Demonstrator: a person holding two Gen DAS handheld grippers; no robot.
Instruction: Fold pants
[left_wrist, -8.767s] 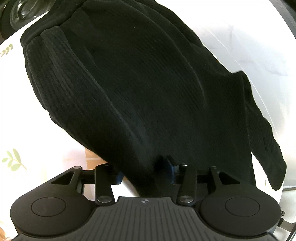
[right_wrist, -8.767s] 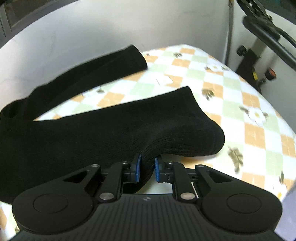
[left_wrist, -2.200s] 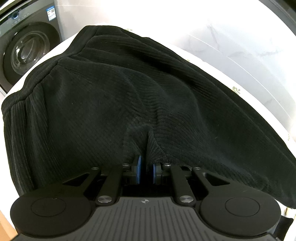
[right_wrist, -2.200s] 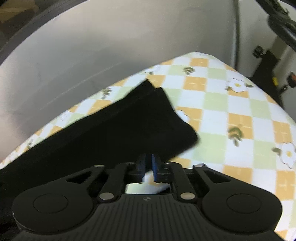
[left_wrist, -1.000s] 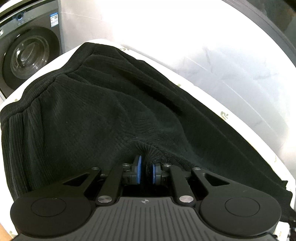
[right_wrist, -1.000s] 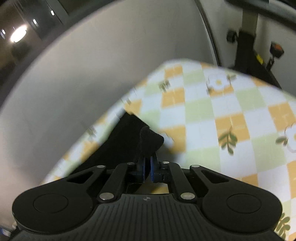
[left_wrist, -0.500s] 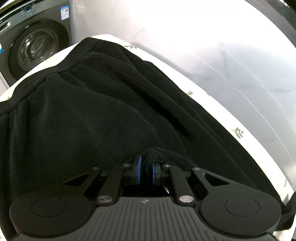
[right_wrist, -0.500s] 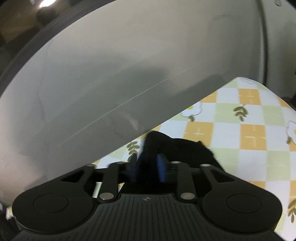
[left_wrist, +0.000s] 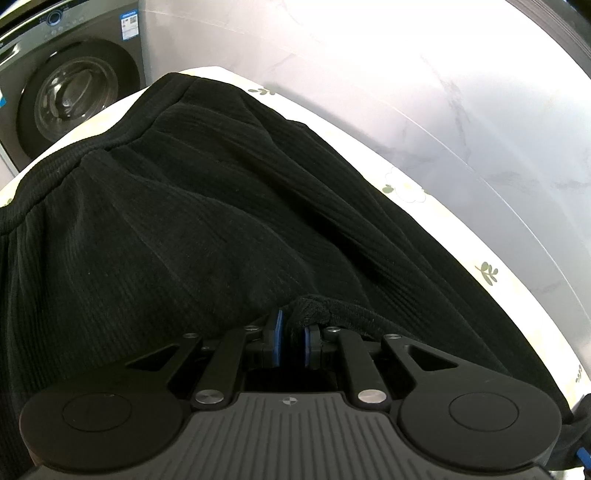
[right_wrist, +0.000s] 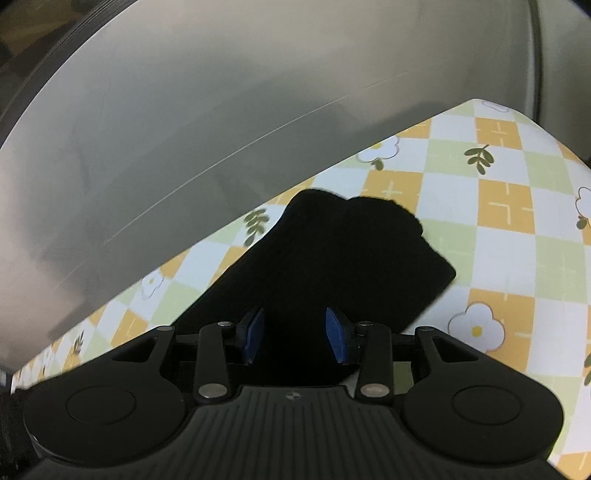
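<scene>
Black ribbed pants (left_wrist: 184, 221) lie spread over the table in the left wrist view, waistband at the far left. My left gripper (left_wrist: 291, 328) is shut on a bunched fold of the pants' cloth, pinched between its blue pads. In the right wrist view the leg ends of the pants (right_wrist: 351, 251) lie stacked flat on the checked tablecloth (right_wrist: 498, 206). My right gripper (right_wrist: 295, 325) stands open just above that cloth; its blue pads (right_wrist: 255, 332) are apart and do not press on the fabric.
A grey washing machine (left_wrist: 70, 92) stands beyond the table's far left corner. A pale wall (left_wrist: 406, 74) runs close along the table's far edge in both views. Bare tablecloth shows to the right of the leg ends.
The right gripper has opened and let go of the leg end, which now lies on the tablecloth near the wall. The left gripper carried its fold further across the pants and lower.
</scene>
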